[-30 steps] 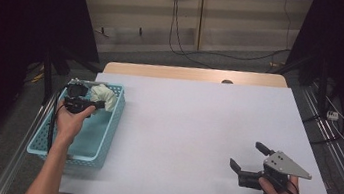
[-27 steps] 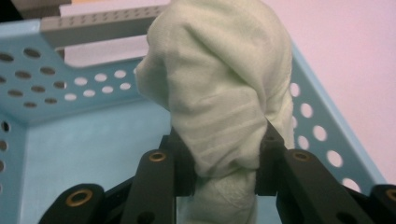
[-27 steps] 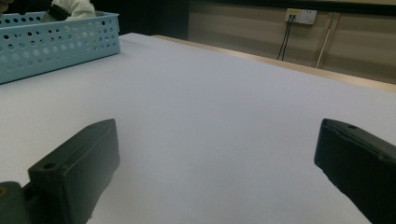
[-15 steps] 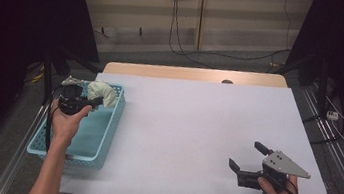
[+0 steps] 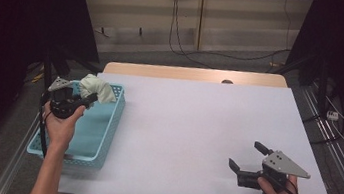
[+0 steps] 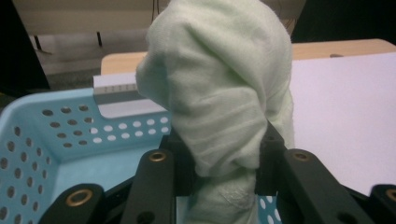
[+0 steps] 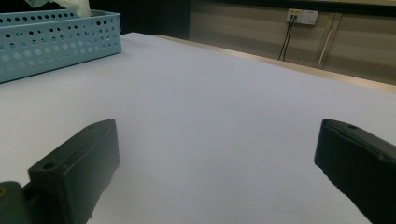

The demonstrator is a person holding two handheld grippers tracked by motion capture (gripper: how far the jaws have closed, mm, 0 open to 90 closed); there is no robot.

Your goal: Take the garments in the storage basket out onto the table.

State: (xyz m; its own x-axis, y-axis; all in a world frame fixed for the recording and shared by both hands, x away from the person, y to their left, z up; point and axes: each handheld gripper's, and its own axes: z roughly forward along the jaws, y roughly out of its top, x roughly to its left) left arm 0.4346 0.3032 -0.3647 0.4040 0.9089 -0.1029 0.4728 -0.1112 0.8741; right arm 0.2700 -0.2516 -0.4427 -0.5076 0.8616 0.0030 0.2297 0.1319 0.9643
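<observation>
1. Cloth (image 6: 224, 93), pale green and bunched, is sitting clenched between the left tool's (image 5: 90, 99) black jaws, above the blue basket (image 5: 104, 133) at the surface's (image 5: 196, 130) left edge
2. Right tool (image 5: 246, 162) is resting released, jaws spread wide, near the surface's right front corner

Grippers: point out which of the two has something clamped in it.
The left gripper, over the blue basket, is shut on a pale green cloth. The right gripper stands open over bare table.
</observation>
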